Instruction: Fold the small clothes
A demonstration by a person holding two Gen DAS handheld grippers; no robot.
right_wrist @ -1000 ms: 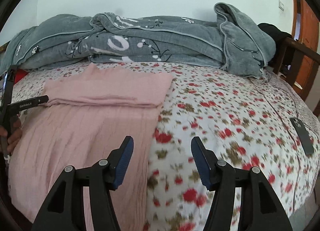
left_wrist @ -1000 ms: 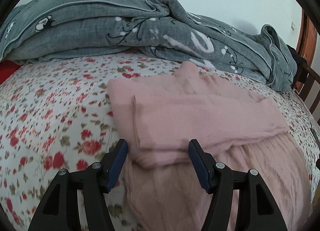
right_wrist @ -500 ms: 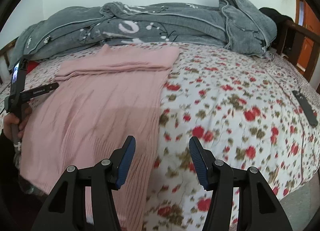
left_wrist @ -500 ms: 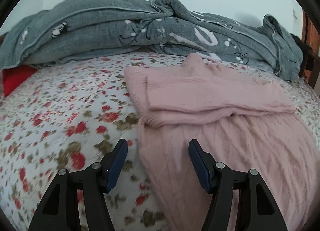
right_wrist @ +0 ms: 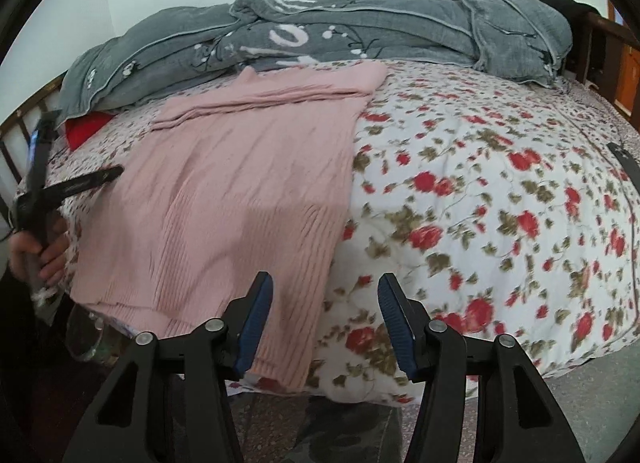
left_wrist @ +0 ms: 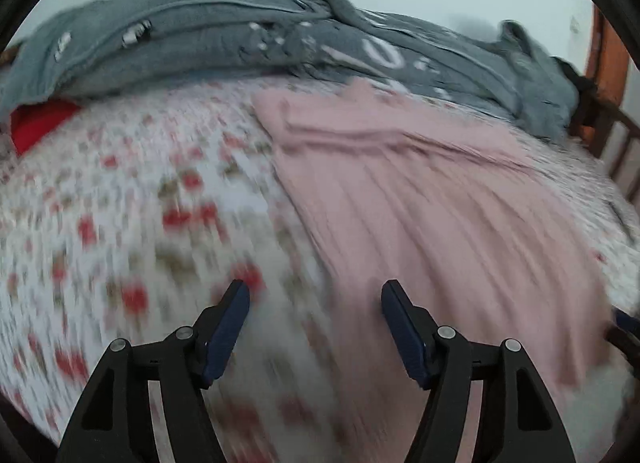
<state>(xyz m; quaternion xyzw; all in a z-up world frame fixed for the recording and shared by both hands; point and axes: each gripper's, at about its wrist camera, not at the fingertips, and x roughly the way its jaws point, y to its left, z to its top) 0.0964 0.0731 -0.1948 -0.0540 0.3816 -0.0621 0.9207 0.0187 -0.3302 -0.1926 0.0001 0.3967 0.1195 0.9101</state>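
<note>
A pink knit sweater [left_wrist: 420, 203] [right_wrist: 240, 191] lies flat on the flowered bedsheet [right_wrist: 480, 203], its sleeves folded across the top near the quilt. Over the sheet just left of the sweater's lower left edge, my left gripper [left_wrist: 315, 289] hovers with its jaws opening and nothing between them. The right wrist view shows that gripper [right_wrist: 84, 145] at the far left, held by a hand [right_wrist: 36, 251]. My right gripper [right_wrist: 326, 281] is open above the sweater's lower right corner at the bed's front edge, holding nothing. The left wrist view is blurred by motion.
A rumpled grey quilt [right_wrist: 360, 31] runs along the back of the bed against the wall. A red item [right_wrist: 86, 129] lies under its left end. A dark strap [right_wrist: 624, 161] lies at the right edge of the bed. A wooden bed frame [left_wrist: 608, 95] stands at the right.
Both grippers have drawn back from the folded sleeves toward the sweater's hem end. The left one also slid off the sweater onto the sheet beside it. The right jaws stand slightly narrower.
</note>
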